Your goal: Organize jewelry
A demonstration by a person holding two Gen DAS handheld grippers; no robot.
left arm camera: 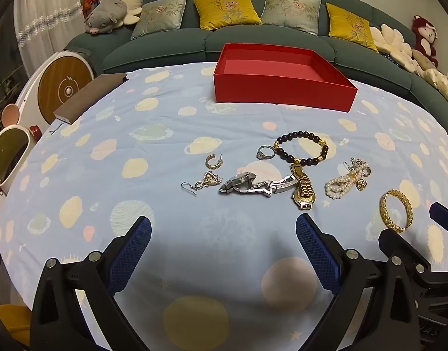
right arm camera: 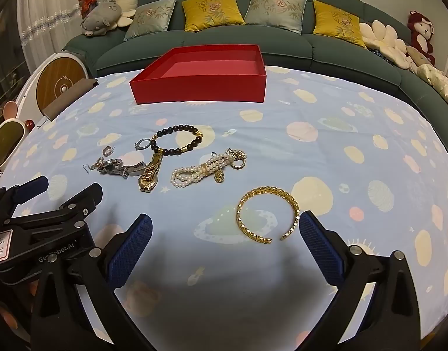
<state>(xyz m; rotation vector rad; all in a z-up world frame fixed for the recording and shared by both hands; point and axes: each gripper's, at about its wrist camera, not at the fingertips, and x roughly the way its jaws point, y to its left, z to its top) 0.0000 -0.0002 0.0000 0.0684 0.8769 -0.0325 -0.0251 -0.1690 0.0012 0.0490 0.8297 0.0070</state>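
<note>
Jewelry lies spread on a blue planet-print cloth [left arm camera: 165,134]. A dark bead bracelet [left arm camera: 302,148], a silver ring [left arm camera: 265,152], a hoop earring [left arm camera: 213,161], a dangling earring [left arm camera: 202,182], a silver watch [left arm camera: 253,186], a gold watch [left arm camera: 303,188], a pearl bracelet [left arm camera: 345,182] and a gold cuff bangle [right arm camera: 268,217] show. An empty red box [left arm camera: 279,77] stands behind them. My left gripper [left arm camera: 223,235] hovers open in front of the watches. My right gripper [right arm camera: 225,234] is open, the bangle just ahead by its right finger [right arm camera: 320,242].
A green sofa [left arm camera: 253,44] with cushions and plush toys runs behind the table. A brown notebook [left arm camera: 89,96] lies at the table's far left edge. A round white and wood appliance [left arm camera: 63,87] and a mirror [left arm camera: 10,152] stand off the left side.
</note>
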